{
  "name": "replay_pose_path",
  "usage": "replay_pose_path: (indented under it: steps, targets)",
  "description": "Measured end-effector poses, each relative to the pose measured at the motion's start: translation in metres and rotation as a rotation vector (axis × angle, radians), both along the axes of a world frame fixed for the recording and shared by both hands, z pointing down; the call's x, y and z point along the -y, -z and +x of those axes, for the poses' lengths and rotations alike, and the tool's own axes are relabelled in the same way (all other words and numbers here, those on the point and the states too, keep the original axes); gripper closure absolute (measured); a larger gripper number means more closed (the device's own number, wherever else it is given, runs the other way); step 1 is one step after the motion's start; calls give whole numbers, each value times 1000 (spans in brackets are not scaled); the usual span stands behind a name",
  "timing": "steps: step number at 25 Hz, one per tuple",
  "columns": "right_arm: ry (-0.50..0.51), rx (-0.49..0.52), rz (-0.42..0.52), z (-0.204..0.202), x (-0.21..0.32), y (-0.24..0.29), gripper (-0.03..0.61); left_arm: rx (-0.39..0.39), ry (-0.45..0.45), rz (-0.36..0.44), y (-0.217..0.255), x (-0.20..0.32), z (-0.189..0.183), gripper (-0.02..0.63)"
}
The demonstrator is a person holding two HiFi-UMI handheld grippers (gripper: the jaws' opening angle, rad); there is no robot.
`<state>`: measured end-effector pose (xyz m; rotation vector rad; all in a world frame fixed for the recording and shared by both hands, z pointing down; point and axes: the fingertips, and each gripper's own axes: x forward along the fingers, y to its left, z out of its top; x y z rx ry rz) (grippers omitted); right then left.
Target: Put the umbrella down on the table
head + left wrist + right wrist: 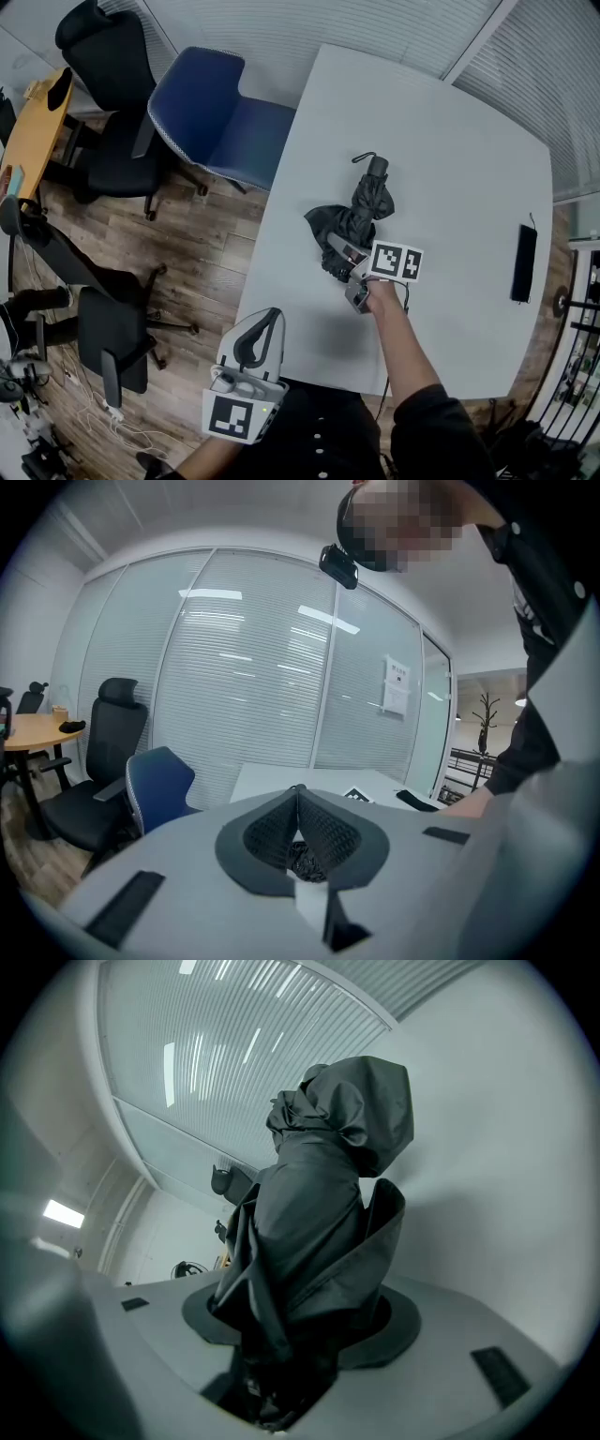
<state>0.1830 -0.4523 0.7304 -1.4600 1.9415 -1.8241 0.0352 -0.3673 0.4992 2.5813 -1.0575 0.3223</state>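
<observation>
Left gripper (267, 323) is pinched shut on nothing, down by the near edge of the white table (450, 131). Right gripper (345, 258) is clamped on the folded black umbrella (364, 208), which is mid-table with its handle pointing away. Blue chair (211, 108) is beyond.

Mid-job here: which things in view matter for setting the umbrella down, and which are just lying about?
In the job: umbrella, right gripper shut on it, white table.
Just about: black flat device on the table, blue chair, black office chair, orange table, left gripper shut and empty.
</observation>
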Motion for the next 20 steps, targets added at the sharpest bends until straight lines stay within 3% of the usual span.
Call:
replay_pose_path:
  steps: [11, 15, 20]
  targets:
    - [-41, 96, -132, 3, 6, -13, 316, -5, 0, 9, -1, 6, 8, 595]
    - [-95, 207, -177, 6, 9, -10, 283, 5, -5, 23, 1, 3, 9, 595]
    - [-85, 215, -207, 4, 7, -5, 240, 4, -5, 29, 6, -2, 5, 595]
